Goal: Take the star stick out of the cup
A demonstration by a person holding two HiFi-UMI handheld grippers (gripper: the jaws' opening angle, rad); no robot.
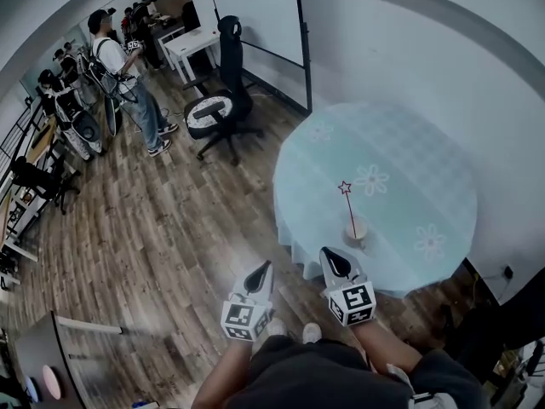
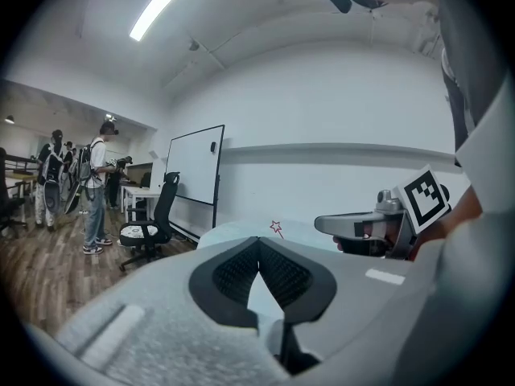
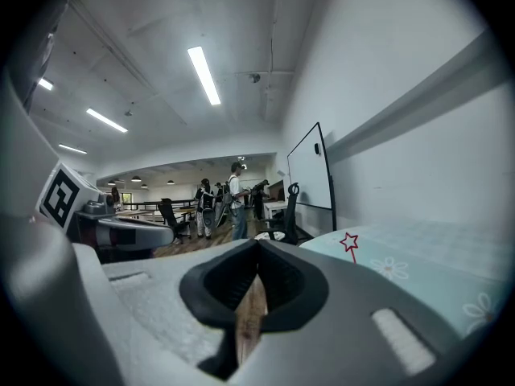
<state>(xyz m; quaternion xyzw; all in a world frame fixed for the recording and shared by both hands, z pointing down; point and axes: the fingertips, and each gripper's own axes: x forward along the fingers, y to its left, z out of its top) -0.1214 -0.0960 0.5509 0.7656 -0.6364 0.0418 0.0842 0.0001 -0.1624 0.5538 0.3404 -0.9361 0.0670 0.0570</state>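
Now we hold both grippers low in front of us, side by side, pointing toward 12 o'clock. The left gripper (image 1: 261, 273) hangs over the wooden floor (image 1: 170, 228), its jaws pressed together at the tips with nothing between them. The right gripper (image 1: 334, 261) has its tips at the near edge of the table (image 1: 426, 143), jaws likewise closed and empty. At 1 o'clock from the right gripper, the cup (image 1: 355, 230) sits by the table's 7 o'clock rim. The star stick (image 1: 347, 204) stands nearly upright in it, star on top.
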